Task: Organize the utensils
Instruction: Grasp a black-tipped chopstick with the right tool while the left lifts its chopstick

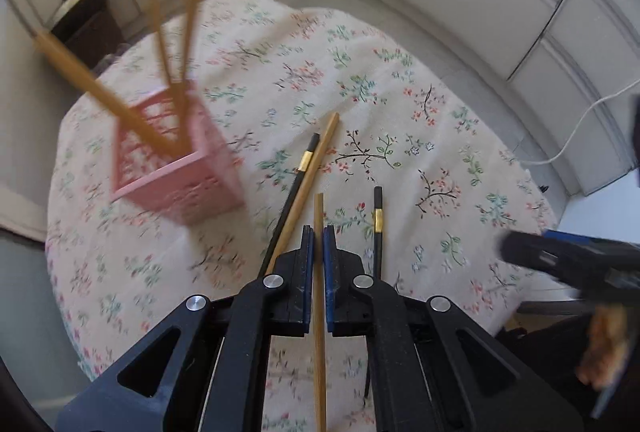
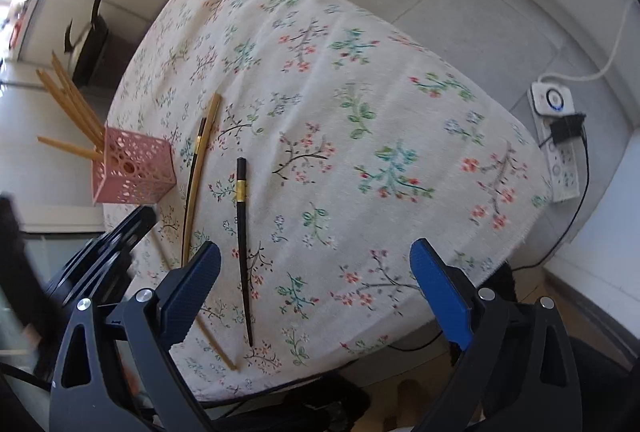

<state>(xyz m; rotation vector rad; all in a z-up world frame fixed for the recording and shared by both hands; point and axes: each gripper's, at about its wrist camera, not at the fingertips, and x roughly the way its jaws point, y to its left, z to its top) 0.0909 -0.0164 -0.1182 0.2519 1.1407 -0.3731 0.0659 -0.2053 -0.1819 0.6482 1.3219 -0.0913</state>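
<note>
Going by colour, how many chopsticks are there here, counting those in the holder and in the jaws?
Light bamboo chopsticks: 6; 4 stand in the pink lattice plastic holder, 1 lies on the cloth, 1 is in the left gripper.
Black chopsticks with gold bands: 2, both on the cloth.
Total: 8 chopsticks.

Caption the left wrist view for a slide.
Left gripper shut on a bamboo chopstick above the floral tablecloth, pink holder ahead.
</note>
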